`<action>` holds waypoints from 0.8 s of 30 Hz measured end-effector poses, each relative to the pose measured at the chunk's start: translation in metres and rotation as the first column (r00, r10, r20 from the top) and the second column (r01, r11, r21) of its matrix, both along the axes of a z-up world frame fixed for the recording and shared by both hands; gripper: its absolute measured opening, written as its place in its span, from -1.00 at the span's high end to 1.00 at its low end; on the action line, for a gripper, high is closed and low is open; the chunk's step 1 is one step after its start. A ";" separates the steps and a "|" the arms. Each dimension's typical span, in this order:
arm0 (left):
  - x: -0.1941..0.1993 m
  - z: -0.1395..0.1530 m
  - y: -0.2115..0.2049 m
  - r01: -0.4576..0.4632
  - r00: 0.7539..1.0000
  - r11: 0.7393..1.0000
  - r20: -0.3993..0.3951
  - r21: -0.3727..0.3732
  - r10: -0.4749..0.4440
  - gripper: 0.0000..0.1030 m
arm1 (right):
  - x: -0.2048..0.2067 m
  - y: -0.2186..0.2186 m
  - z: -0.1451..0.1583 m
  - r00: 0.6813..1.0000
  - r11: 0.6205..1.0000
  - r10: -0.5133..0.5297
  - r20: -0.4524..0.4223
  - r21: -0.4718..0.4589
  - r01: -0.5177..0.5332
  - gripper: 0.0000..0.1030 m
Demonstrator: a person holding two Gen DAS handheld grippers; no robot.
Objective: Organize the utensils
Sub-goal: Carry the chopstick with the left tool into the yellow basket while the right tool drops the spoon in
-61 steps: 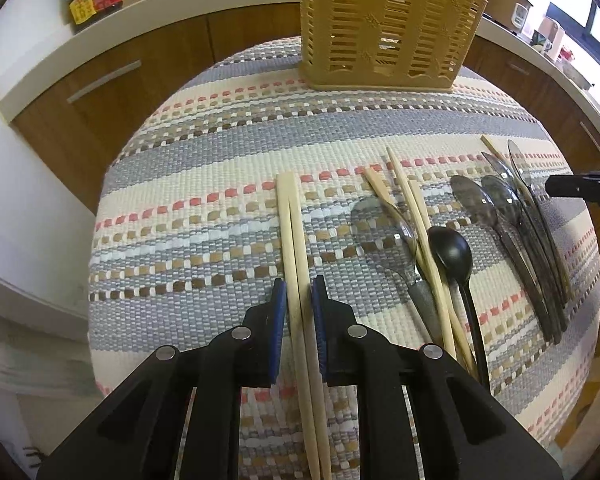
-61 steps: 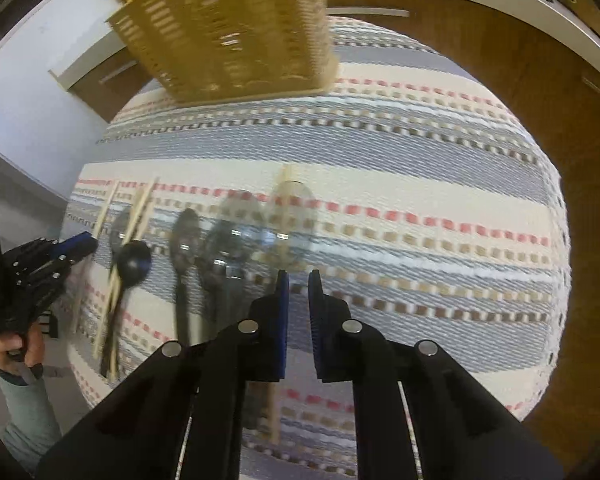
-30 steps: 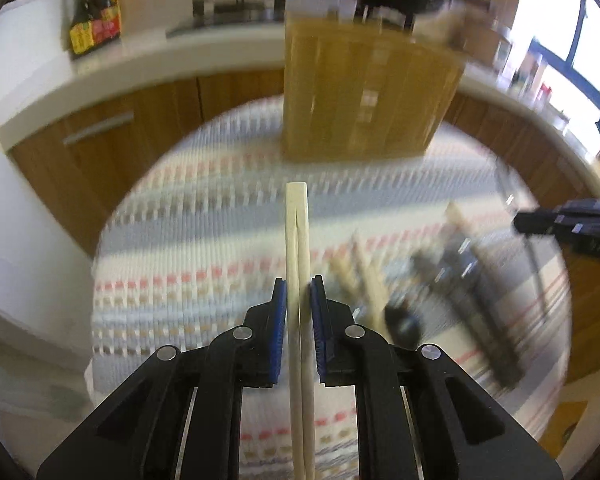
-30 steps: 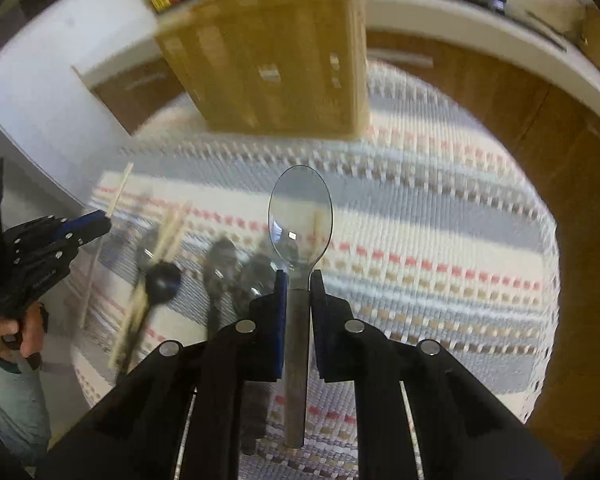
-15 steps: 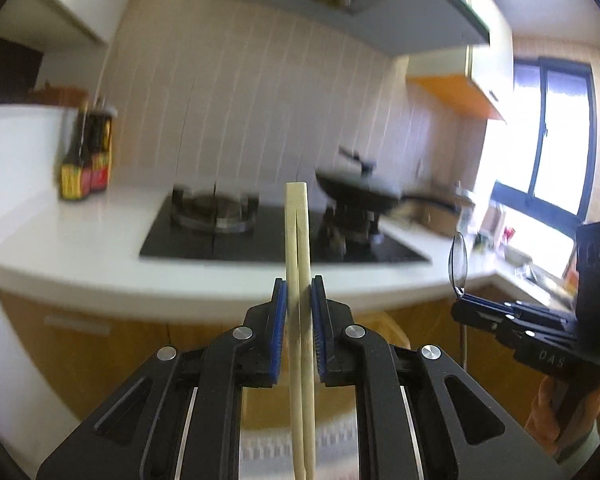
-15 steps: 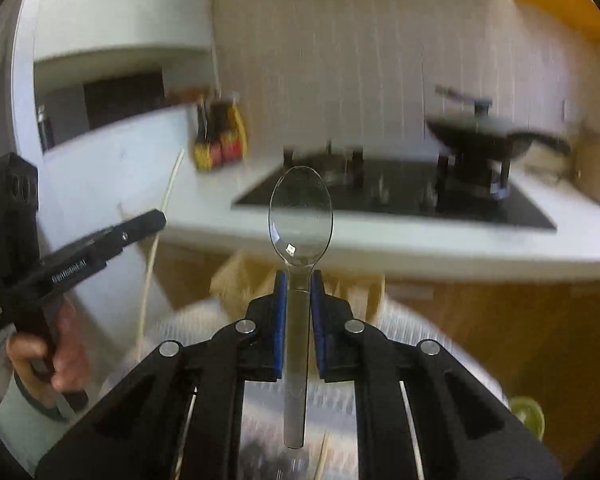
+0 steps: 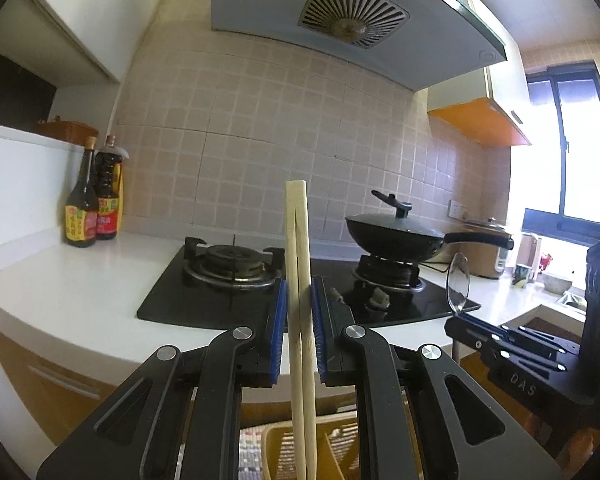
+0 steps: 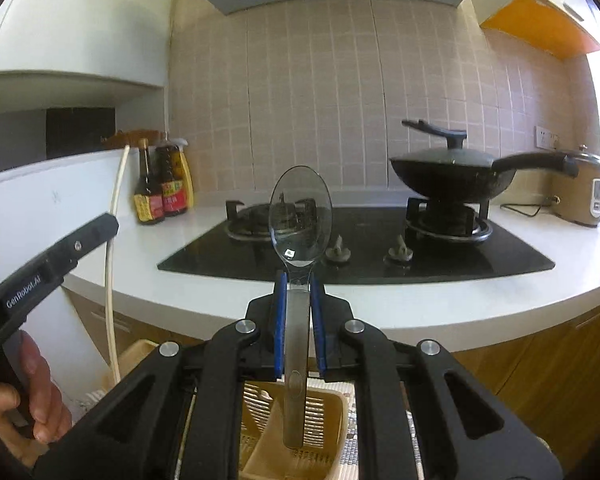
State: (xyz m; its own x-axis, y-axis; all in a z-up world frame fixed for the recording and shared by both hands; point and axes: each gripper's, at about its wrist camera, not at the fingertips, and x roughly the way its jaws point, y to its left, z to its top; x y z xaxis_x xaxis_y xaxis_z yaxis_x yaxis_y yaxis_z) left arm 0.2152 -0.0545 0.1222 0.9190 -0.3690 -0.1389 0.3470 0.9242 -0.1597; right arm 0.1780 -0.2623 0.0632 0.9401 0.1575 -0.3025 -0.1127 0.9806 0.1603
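My left gripper is shut on a pair of pale wooden chopsticks, held upright; their lower ends hang over the tan slotted utensil basket. My right gripper is shut on a clear plastic spoon, bowl up, its handle end hanging over the same basket. The right gripper with its spoon shows at the right of the left wrist view. The left gripper with the chopsticks shows at the left of the right wrist view.
A white counter with a black gas hob lies ahead. A black lidded wok sits on the right burner. Two sauce bottles stand at the left, a rice cooker at the right. Striped cloth shows beside the basket.
Both grippers lifted their utensils off the striped cloth, turned them upright and carried them over the basket. In the last half second they shifted only slightly.
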 end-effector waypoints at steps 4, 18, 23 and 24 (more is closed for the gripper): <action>0.009 -0.011 0.002 -0.013 1.000 1.000 -0.016 -0.009 0.013 0.78 | -0.001 0.002 -0.011 1.000 1.000 -0.002 -0.014 -0.007 0.002 0.81; -0.034 -0.008 0.029 0.086 0.990 0.996 -0.110 0.004 -0.085 -0.04 | -0.062 -0.012 -0.010 0.993 0.997 0.049 -0.104 0.057 -0.043 0.09; -0.068 0.002 0.046 0.103 0.985 0.995 -0.135 0.001 -0.102 -0.11 | -0.103 -0.019 -0.002 0.990 0.998 0.018 -0.142 0.060 -0.010 0.04; -0.077 0.004 0.049 0.100 0.985 0.995 -0.141 0.008 -0.097 -0.11 | -0.110 -0.020 -0.001 0.988 0.998 0.009 -0.157 0.058 0.000 0.04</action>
State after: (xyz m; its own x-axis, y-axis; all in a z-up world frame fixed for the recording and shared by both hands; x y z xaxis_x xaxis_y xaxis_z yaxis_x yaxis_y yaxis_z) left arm 0.1383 -0.0054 0.1263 0.8493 -0.4536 -0.2699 0.4116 0.8893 -0.1993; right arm 0.0683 -0.2820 0.0618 0.8809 0.1833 -0.4364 -0.0864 0.9687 0.2325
